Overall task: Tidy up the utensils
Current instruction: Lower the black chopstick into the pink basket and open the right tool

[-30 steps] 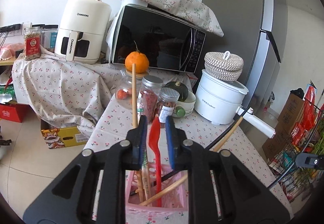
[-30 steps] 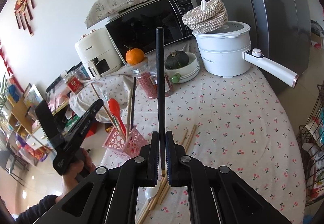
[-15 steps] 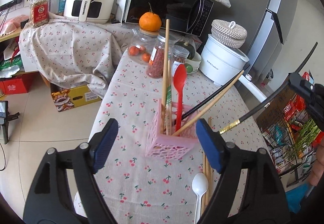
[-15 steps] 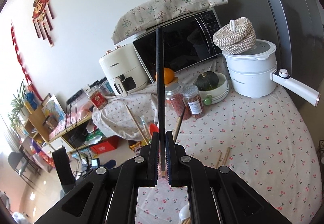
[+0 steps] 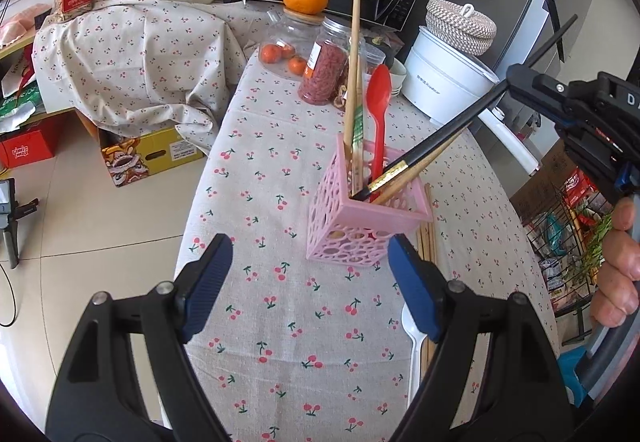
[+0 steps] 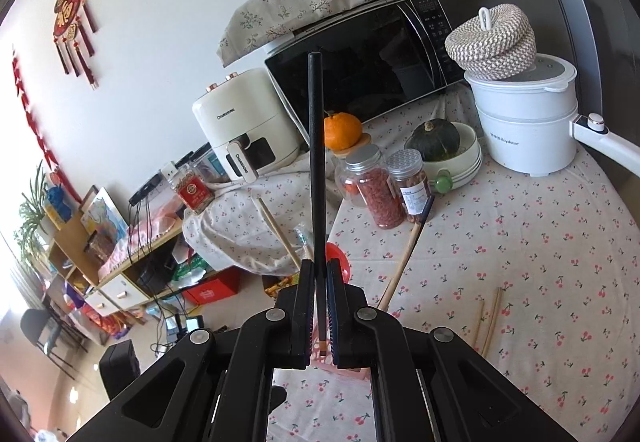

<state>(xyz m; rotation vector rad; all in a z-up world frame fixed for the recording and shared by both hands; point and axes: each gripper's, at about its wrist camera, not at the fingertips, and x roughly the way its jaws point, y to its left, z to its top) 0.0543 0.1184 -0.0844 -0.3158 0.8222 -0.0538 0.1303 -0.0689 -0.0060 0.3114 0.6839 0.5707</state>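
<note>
My left gripper (image 5: pixel 310 280) hangs over the cherry-print tablecloth (image 5: pixel 280 322), its jaws having just swung wide apart – nothing between the blue pads, the pink perforated holder (image 5: pixel 366 220) standing just beyond them. In the holder: a red spoon (image 5: pixel 378 110), pale wooden chopsticks (image 5: pixel 354 82) nearly upright, another wooden stick leaning right. My right gripper (image 6: pixel 319 306) is clamped tight on a black chopstick (image 6: pixel 316 162); from the left camera that stick slants down from the right, its gold-banded end inside the holder's mouth, though I can't say whether the tip touches bottom. A hand (image 5: pixel 618 266) grips the right tool at frame edge. Loose on the cloth – a white plastic spoon (image 5: pixel 412 346) and wooden chopsticks (image 5: pixel 427 238) beside the holder. Behind: jars (image 6: pixel 376 190), an orange (image 6: pixel 342 130), a white pot (image 6: pixel 528 122), a microwave (image 6: pixel 372 58).
</note>
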